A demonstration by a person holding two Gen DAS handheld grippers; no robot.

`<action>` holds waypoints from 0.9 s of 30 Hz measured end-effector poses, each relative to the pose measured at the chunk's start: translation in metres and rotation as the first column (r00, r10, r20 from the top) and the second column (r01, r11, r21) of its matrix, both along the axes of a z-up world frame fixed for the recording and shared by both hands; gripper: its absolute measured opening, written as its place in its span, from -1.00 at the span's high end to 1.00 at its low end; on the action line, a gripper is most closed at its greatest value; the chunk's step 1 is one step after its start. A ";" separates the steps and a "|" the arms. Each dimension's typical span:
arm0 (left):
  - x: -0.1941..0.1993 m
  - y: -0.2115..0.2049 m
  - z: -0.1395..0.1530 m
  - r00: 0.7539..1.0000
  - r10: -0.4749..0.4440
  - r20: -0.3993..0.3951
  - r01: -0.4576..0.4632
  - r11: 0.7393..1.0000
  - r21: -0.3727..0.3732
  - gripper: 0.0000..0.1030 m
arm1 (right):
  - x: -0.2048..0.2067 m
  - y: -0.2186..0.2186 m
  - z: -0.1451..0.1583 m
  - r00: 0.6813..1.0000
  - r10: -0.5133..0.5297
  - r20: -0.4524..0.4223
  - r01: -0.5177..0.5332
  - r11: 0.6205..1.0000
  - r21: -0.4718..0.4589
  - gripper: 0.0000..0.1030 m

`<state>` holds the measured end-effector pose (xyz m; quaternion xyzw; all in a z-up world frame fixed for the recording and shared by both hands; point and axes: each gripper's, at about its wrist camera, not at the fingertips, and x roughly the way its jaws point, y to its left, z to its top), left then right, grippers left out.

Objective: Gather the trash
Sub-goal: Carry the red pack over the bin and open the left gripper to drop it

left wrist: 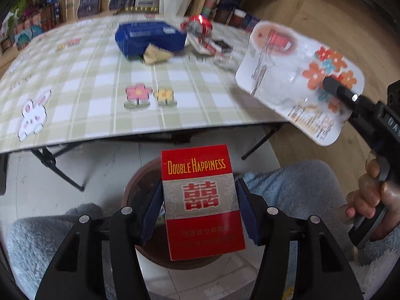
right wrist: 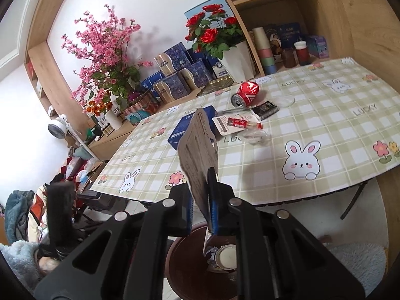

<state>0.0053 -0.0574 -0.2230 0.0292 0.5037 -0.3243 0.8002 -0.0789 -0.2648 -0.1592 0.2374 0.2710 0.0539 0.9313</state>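
While the brown bin (right wrist: 190, 270) below the table edge held a white lid (right wrist: 226, 256) and wrappers, both grippers hovered above it. Left gripper (left wrist: 200, 200) clamped a red cigarette pack (left wrist: 202, 200); right gripper (right wrist: 203, 200) pinched a flat packet (right wrist: 197, 155).

Your left gripper (left wrist: 200, 207) and right gripper (right wrist: 201, 200) are matte black, angular frames with cut-out slots, round silver bolt heads at the pivots and ribbed blue pads (left wrist: 152, 210). You wear fluffy grey-blue fleece (left wrist: 295, 190).
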 end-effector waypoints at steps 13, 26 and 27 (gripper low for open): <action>0.009 -0.029 -0.059 0.973 -0.074 -0.218 0.104 0.987 0.127 -0.10 | 0.008 -0.022 -0.020 1.000 -0.010 -0.009 0.010 0.997 0.074 0.72; 0.007 -0.051 -0.076 0.947 -0.142 -0.289 0.194 0.968 0.158 -0.42 | 0.000 -0.039 -0.022 0.998 -0.056 -0.004 0.056 0.993 0.107 0.72; 0.007 -0.051 -0.073 0.950 -0.139 -0.280 0.187 0.971 0.152 -0.47 | -0.001 -0.038 -0.021 0.998 -0.055 -0.002 0.055 0.993 0.106 0.72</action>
